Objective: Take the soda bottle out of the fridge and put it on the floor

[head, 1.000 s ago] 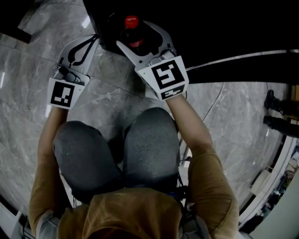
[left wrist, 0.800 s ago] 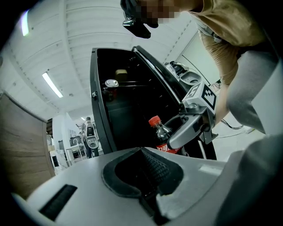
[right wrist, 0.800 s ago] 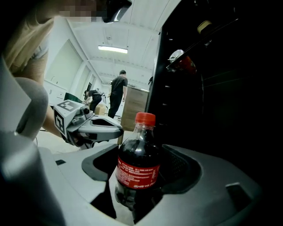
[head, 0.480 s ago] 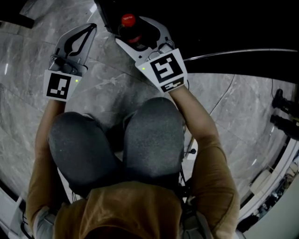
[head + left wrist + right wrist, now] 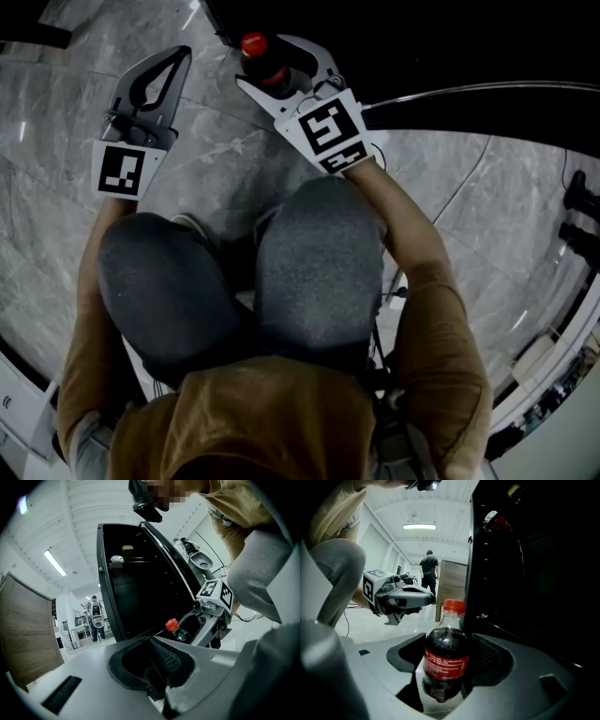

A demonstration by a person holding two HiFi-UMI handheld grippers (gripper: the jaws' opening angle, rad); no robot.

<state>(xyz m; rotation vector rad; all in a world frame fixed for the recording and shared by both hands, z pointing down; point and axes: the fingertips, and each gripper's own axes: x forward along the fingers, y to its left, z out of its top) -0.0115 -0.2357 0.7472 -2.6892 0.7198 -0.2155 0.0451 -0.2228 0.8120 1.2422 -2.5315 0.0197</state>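
Observation:
The soda bottle [image 5: 260, 62], dark cola with a red cap and red label, stands upright in my right gripper [image 5: 268, 64], which is shut on its body at the open fridge's [image 5: 394, 47] lower edge. The right gripper view shows the bottle [image 5: 445, 660] pinched between both pads, the black fridge [image 5: 529, 573] close on its right. My left gripper [image 5: 175, 55] hovers over the marble floor [image 5: 216, 173] to the bottle's left, shut on nothing. In the left gripper view its pads [image 5: 164, 658] meet, and beyond them are the bottle's cap [image 5: 172, 624] and the fridge's dark inside [image 5: 140, 588].
The person's knees [image 5: 244, 291] are bent just behind both grippers. A thin cable [image 5: 459, 192] trails across the floor at the right. Dark shoes or gear [image 5: 581, 216] lie at the far right. A person [image 5: 428, 571] stands in the room's background.
The left gripper has come away from the fridge's edge and moved out over the floor. The right gripper has drawn the bottle back from the dark inside to the fridge's edge.

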